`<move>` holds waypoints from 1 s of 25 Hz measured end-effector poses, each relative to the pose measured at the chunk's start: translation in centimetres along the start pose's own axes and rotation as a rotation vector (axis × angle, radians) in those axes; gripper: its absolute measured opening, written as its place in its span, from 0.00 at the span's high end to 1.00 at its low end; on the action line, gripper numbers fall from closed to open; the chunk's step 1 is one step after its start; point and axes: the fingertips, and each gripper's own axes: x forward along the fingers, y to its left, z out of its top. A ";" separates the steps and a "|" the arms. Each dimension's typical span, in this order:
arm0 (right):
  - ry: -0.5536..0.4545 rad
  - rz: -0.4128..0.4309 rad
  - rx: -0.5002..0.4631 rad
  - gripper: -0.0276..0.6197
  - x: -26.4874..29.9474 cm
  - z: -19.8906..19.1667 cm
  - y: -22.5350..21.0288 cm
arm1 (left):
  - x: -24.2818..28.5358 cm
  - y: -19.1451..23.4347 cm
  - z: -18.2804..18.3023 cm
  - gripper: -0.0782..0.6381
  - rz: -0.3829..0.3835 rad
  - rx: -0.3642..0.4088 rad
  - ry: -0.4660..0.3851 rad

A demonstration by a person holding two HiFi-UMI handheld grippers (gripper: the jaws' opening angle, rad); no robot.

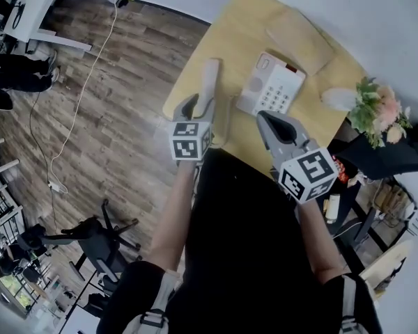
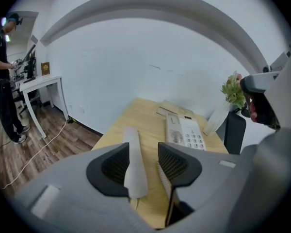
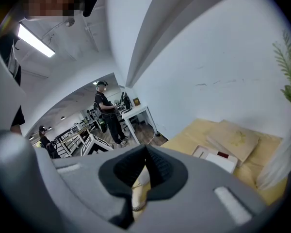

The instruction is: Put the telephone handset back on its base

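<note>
Head view shows the telephone handset lying on the yellow table, just left of its base and apart from it, not in the cradle. The left gripper sits at the near end of the handset. In the left gripper view its jaws stand well apart with the handset between them: the handset lies against the left pad, and a clear gap separates it from the right one, so nothing is clamped. The right gripper hovers over the near edge of the base, and in its own view the jaws meet at the tips with nothing between the pads.

Behind the base lies a flat wooden board. To its right stand a white vase and a bunch of flowers, near the base but not touching it. An office chair and a thin cable are on the plank floor, well clear of the table.

The person's dark clothing hides the table's near edge. Under the right gripper's closed jaws, something like a coiled cord shows, too blurred to be sure. A person stands by a white desk, far off.
</note>
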 end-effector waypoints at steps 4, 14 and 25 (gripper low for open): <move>0.026 -0.012 0.007 0.95 1.1 -0.2 -0.2 | 2.3 0.7 -0.7 0.62 -0.009 0.004 0.039; 0.066 -0.067 0.058 0.95 2.1 -1.3 -1.8 | 6.1 2.7 -2.4 0.57 0.013 0.020 0.127; 0.083 -0.128 0.111 0.95 2.7 -1.4 -4.1 | 10.2 3.2 -1.8 0.54 -0.001 0.024 0.166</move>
